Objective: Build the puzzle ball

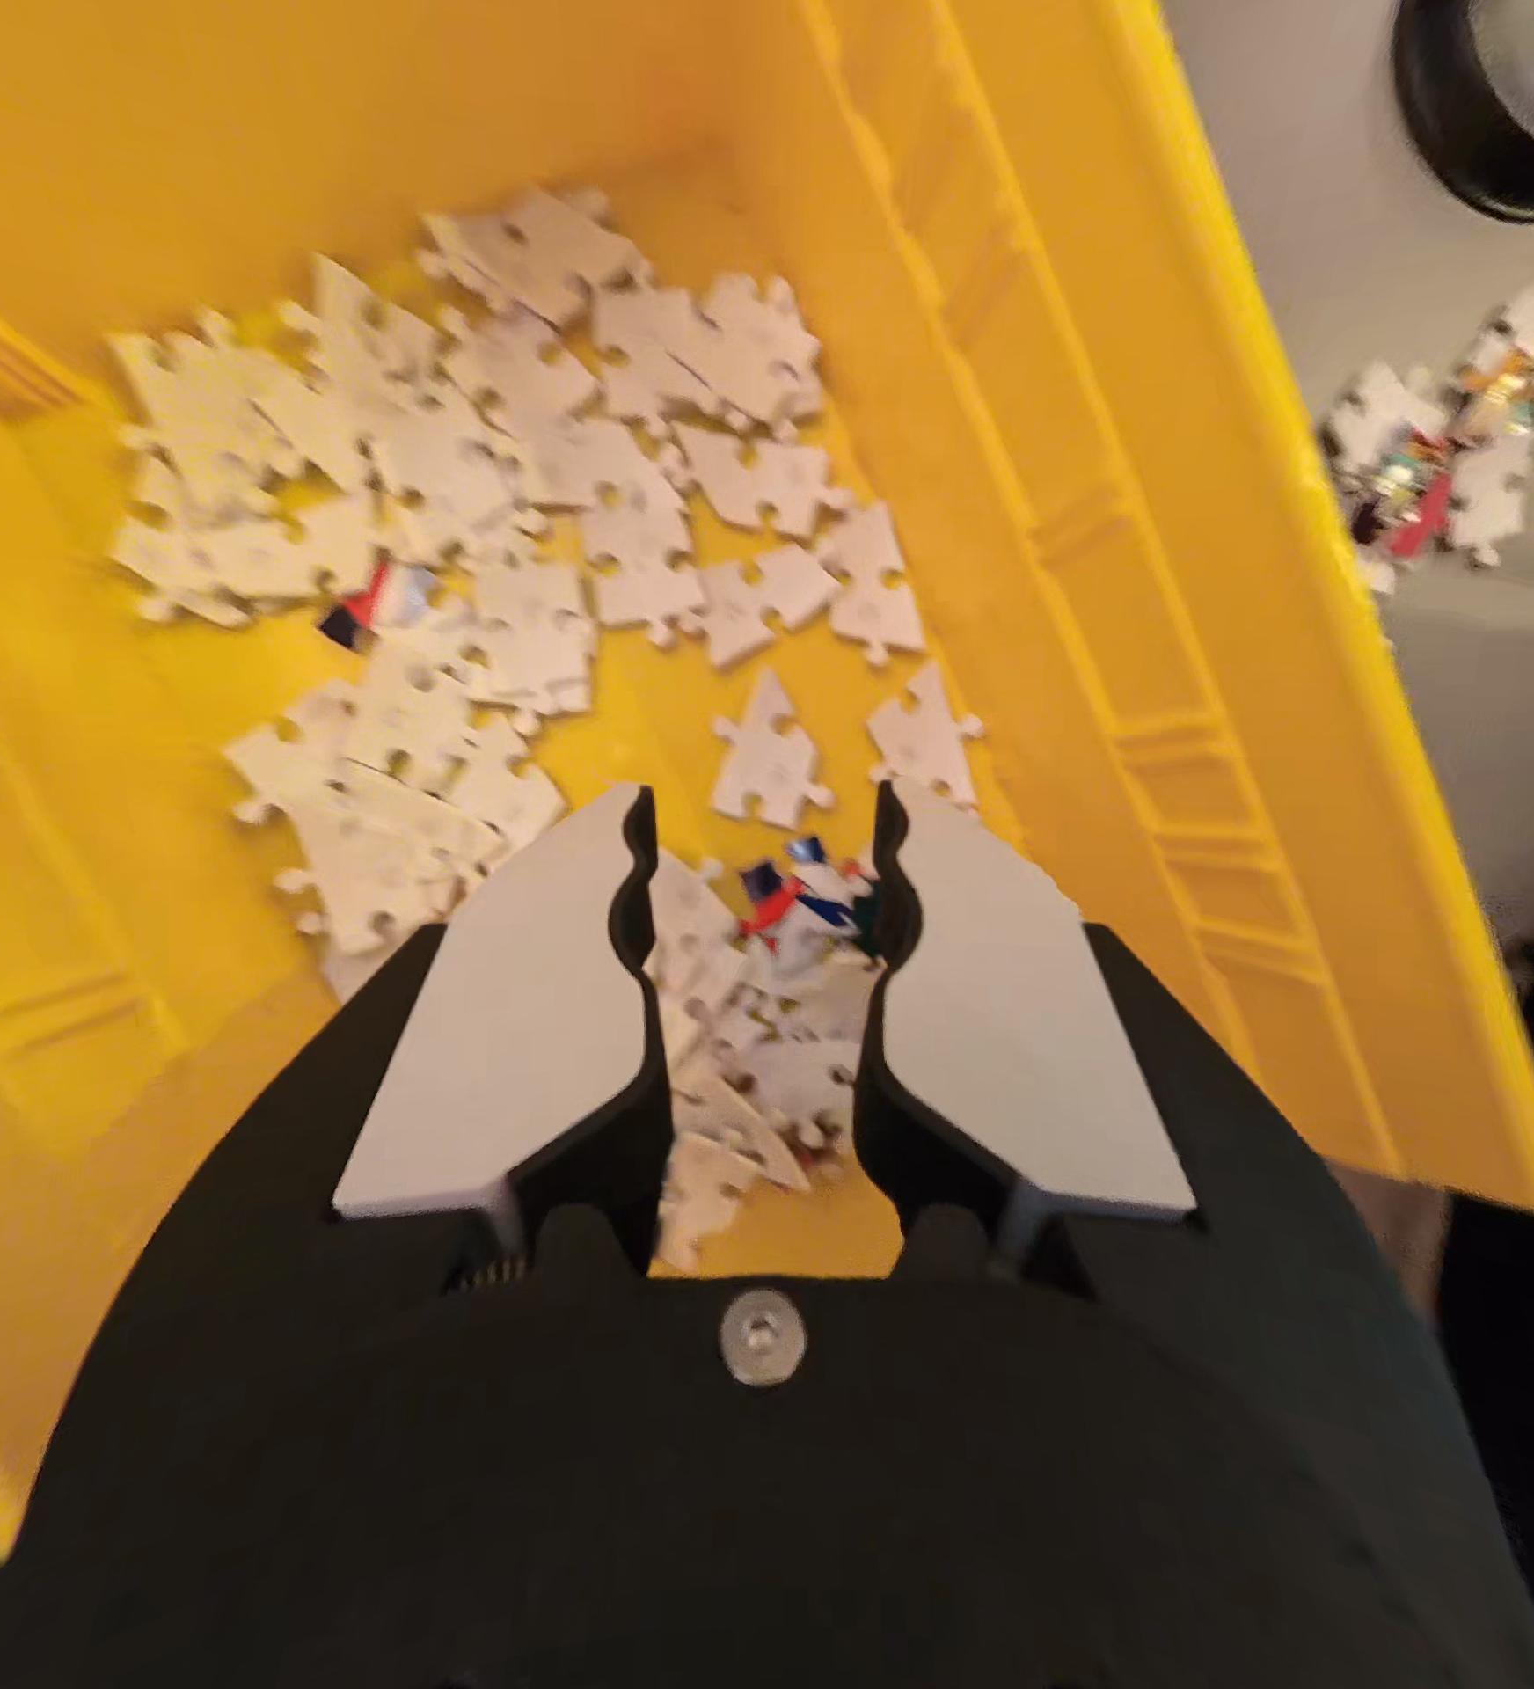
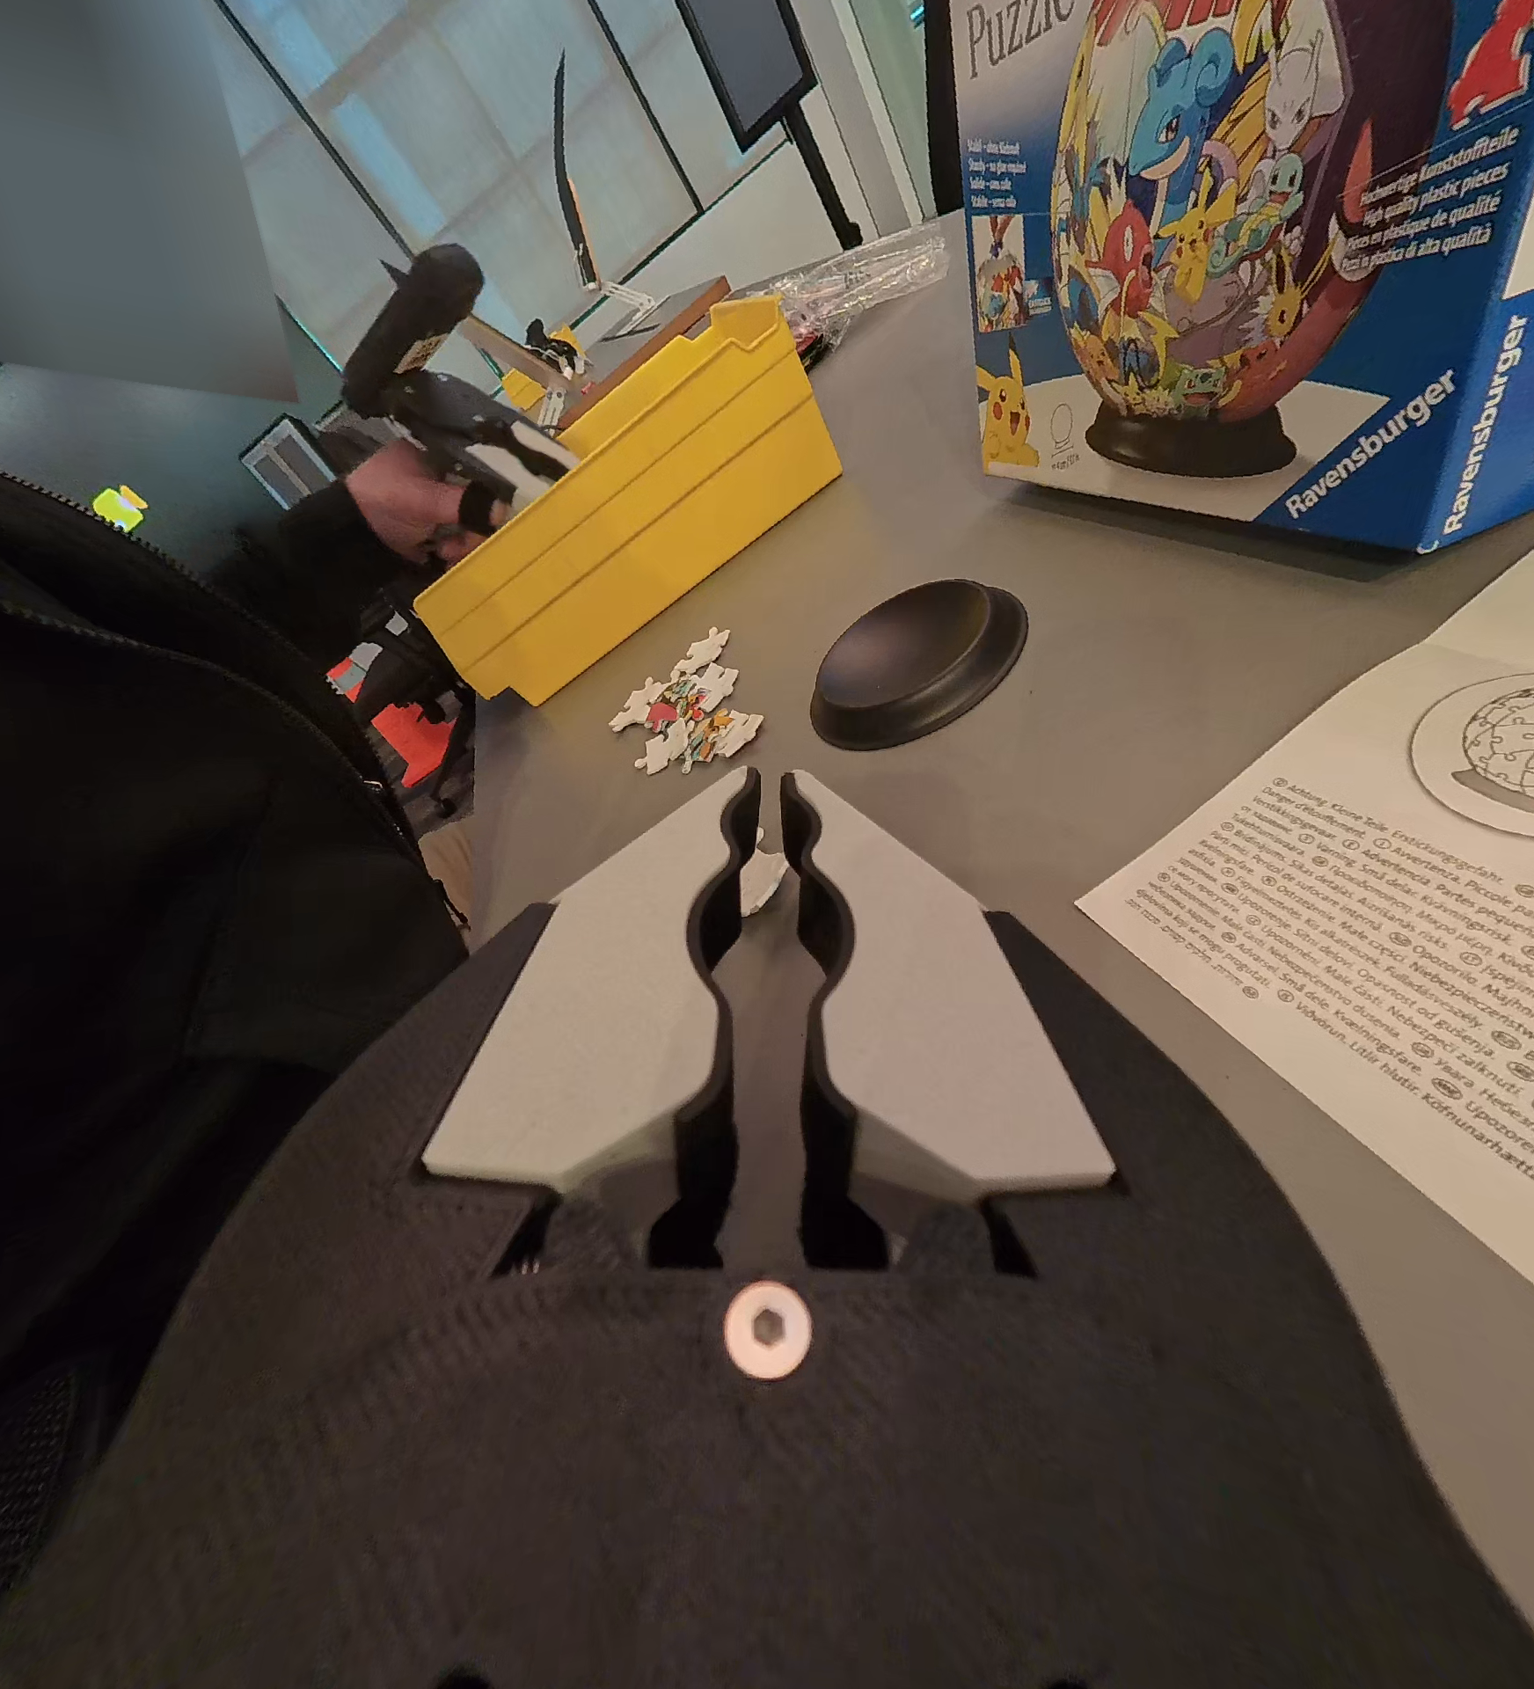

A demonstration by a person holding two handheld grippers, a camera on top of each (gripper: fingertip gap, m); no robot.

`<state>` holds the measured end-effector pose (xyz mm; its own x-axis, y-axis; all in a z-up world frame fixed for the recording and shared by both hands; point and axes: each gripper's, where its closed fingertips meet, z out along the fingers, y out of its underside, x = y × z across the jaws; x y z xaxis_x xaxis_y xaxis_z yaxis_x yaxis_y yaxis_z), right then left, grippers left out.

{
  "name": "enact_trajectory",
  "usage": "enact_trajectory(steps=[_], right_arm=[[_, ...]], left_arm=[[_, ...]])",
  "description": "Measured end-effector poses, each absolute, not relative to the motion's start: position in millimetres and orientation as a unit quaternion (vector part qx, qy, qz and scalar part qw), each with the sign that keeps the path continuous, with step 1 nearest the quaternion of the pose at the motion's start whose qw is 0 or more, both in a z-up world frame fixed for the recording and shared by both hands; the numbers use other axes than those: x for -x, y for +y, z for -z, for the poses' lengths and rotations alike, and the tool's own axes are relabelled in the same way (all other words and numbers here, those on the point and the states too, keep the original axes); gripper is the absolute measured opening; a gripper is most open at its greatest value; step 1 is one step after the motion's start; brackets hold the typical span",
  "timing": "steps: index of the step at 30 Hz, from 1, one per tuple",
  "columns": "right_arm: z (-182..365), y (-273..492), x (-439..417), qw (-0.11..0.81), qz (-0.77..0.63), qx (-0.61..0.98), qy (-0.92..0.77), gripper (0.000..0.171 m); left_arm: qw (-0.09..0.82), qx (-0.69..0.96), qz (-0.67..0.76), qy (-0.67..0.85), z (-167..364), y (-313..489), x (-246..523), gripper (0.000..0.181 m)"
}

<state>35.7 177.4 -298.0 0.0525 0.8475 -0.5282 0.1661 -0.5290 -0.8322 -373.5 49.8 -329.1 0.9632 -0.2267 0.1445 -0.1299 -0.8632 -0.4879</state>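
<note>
Your left gripper [image 1: 763, 804] is inside the yellow bin [image 1: 1065, 512], jaws spread apart with nothing between them, poised above a heap of loose puzzle pieces [image 1: 471, 475] that lie mostly white side up; a few colourful printed faces [image 1: 800, 891] show just beneath the gap between your fingers, and the whole view is smeared with blur. Out past the bin's wall, on the grey table [image 2: 1111, 823], you've got a small joined cluster of pieces [image 2: 688, 706], some showing print, and beside it the black round stand [image 2: 919, 667], sitting apart from the cluster. Over on the other side, your right gripper [image 2: 771, 793] sits low over the table, jaws nearly together and pinching a single white piece [image 2: 761, 879] that peeks out between the dark pads; the cluster lies just ahead of its tips. From that view your left hand [image 2: 407, 512] shows at the near end of the bin, holding its gripper down into it. The blue puzzle box [image 2: 1293, 274] stands upright at the far right of the table, and the printed instruction sheet [image 2: 1385, 914] lies flat near your right gripper, well clear of the stand. A crumpled clear plastic bag [image 2: 864, 265] rests behind the bin.
</note>
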Motion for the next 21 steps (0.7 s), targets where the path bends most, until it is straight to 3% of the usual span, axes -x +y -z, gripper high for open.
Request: enact_trajectory(steps=[10, 21], right_arm=[[297, 178, -36, 0.3, -0.573, 0.661, -0.38, 0.003], [298, 178, -36, 0.299, -0.573, 0.662, -0.38, 0.003]], left_arm=[[0.19, 0.976, -0.003, 0.104, 373, 89, 416, 0.024], [0.202, 0.973, -0.012, 0.115, 361, 75, 412, 0.022]])
